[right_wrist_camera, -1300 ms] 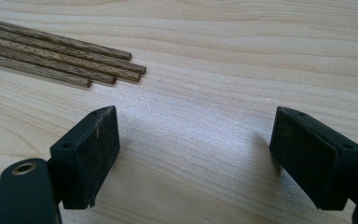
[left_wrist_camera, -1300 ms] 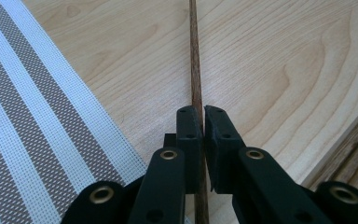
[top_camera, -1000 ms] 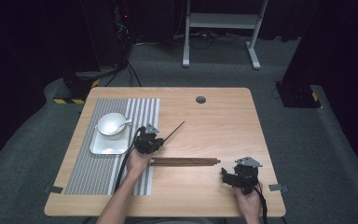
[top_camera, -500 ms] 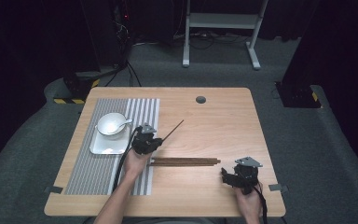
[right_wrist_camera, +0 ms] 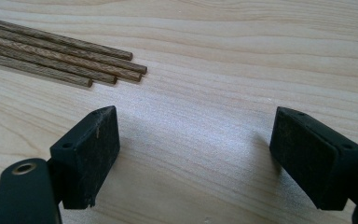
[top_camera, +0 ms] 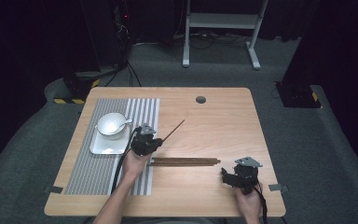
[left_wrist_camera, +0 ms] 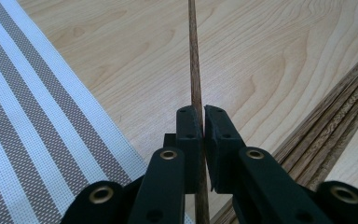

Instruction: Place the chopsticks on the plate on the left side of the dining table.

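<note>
Left hand-held gripper pinches one chopstick

Wooden table: striped placemat, chopstick bundle.

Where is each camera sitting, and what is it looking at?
High view: above the person's side, looking forward and down on the table; both forearms, left tongs and right tongs show.
Left gripper view: rides the left tongs, looking along jaws shut on one chopstick, over the striped mat.
Right gripper view: rides the right tongs, jaws open over bare wood.
Shared: all three views show the chopstick bundle.
</note>
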The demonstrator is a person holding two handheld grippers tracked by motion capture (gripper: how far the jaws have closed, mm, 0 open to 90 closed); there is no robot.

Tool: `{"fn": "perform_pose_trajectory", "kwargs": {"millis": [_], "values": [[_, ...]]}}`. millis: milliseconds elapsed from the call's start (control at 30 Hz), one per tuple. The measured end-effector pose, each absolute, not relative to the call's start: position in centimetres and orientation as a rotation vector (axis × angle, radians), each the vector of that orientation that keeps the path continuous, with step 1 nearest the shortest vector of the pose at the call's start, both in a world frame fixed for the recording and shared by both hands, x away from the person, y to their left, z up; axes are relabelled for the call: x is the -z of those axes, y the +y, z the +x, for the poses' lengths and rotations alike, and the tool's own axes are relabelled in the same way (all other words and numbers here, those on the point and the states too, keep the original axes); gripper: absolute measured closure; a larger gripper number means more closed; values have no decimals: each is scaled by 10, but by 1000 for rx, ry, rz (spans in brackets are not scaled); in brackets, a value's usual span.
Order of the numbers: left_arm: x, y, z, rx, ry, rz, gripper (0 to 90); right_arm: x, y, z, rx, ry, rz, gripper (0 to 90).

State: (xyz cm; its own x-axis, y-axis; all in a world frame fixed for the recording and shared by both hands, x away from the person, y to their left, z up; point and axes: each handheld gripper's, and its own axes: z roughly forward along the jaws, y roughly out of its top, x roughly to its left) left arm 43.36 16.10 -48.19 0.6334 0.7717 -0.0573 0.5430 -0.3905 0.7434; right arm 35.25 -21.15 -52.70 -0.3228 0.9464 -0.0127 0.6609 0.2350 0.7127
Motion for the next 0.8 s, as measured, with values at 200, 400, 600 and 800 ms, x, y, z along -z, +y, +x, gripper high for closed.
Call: {"fn": "perform_pose_trajectory", "kwargs": {"millis": [200,400,600,800], "values": [[479,166,431,-389,1031,2084,842,527,-211,353,-855,2068,1472,155],[477,174,428,-363,1043,2027,841,527,-211,353,-855,2068,1472,155],[475,177,425,-380,1043,2034,842,527,-211,353,-855,2068,1471,155],[472,180,422,-400,1042,2033,841,527,-211,353,-855,2068,1472,155]]}}
